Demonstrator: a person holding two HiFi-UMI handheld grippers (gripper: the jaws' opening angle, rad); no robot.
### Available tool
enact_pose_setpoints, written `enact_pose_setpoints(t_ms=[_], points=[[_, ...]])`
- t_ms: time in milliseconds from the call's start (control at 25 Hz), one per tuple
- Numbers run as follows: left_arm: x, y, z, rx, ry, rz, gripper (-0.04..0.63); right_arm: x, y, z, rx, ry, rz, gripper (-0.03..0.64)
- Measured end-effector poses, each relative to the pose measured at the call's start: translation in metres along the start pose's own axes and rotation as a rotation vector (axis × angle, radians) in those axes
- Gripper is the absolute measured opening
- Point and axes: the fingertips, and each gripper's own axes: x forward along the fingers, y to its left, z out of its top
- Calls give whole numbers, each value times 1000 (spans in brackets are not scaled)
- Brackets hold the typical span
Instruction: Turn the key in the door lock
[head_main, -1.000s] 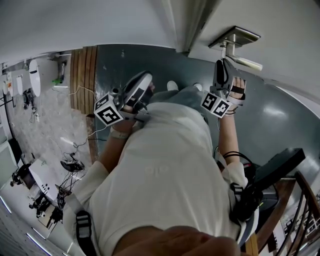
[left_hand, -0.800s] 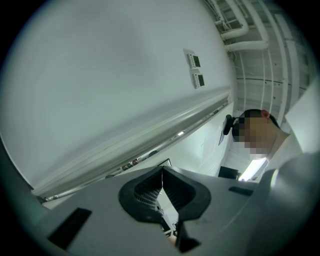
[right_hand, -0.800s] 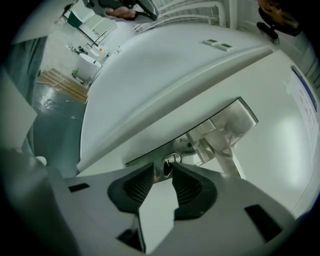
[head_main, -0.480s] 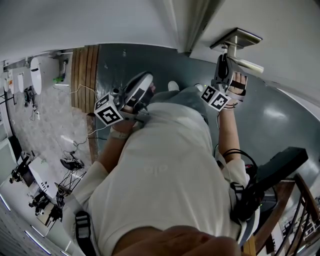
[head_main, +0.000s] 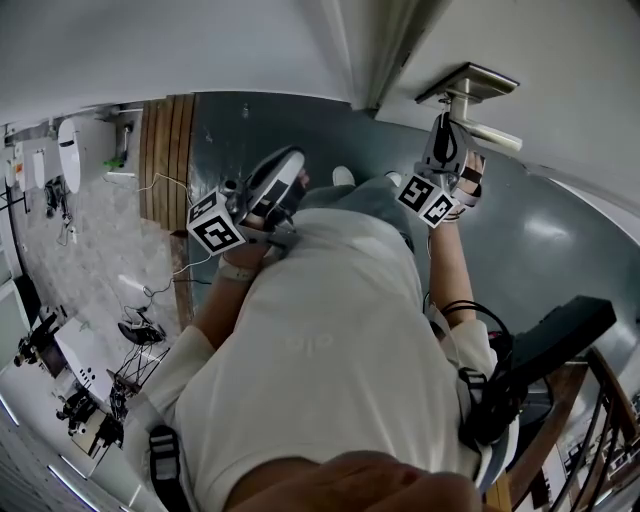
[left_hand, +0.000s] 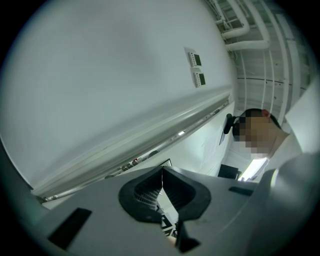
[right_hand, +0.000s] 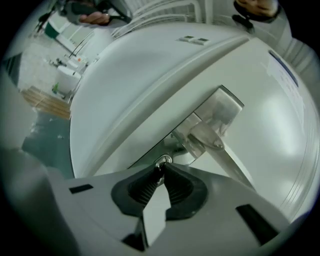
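Nudged up a hair and rolled a bit since a second back, going by the marker cube (head_main: 428, 200) on the right gripper (head_main: 446, 130). Now parked just under the door handle (head_main: 495, 138), jaws pinched nearly shut on the head of the key (right_hand: 162, 161), seated in the lock (right_hand: 176, 145) on the door (head_main: 560, 90). Left gripper (head_main: 290, 160): closed tip to tip, nothing in it, hanging by the torso, well away from the door. Looks like the turn itself, early or midway; can't tell how far round. Next up, probably: keep the pinch tight, roll the wrist about the key's own axis, avoid tugging it out or knocking the handle above.
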Motion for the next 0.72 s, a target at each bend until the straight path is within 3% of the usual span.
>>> enact_pose_setpoints(t_ms=[400,720], points=[[-1,1,-1,1,-2,1,9,5,-3,-6,682,-23,104,51],[-4,1,-2,-6,-10,1,9,8,-5,-16,1343,-70,218,44]])
